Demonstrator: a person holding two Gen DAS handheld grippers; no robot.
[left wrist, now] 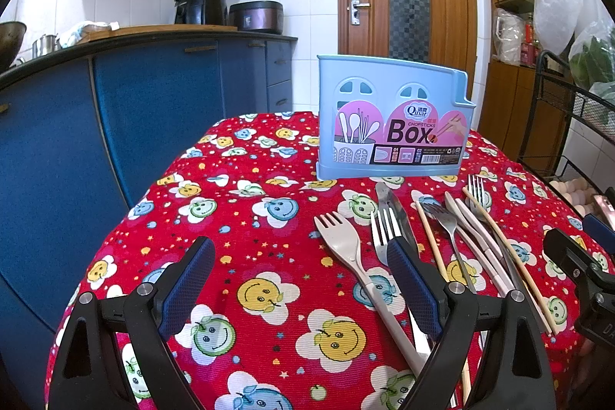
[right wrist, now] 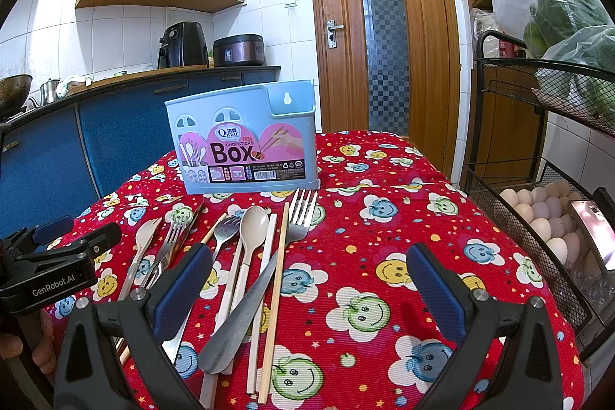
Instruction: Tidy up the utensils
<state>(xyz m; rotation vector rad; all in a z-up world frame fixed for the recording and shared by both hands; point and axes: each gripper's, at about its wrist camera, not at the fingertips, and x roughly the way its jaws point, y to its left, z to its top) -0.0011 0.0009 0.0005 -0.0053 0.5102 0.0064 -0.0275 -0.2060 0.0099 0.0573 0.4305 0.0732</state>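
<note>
Stood on the red smiley-print tablecloth (right wrist: 384, 256): a blue chopsticks box (right wrist: 242, 145) at the back, with forks, spoon (right wrist: 251, 229), knife and chopsticks strewn before it.

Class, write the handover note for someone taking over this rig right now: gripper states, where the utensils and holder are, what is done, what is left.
Left gripper: open, empty, hovering over the beige plastic fork.
Right gripper: open, empty, above the tablecloth just right of the pile.
Chopsticks box: upright at the far side of the table; inside not visible.
Utensils: forks, beige spoon, metal knife, chopsticks all lie loose in front of the box.
Done: nothing visibly. Left: move every piece into the box.
</note>
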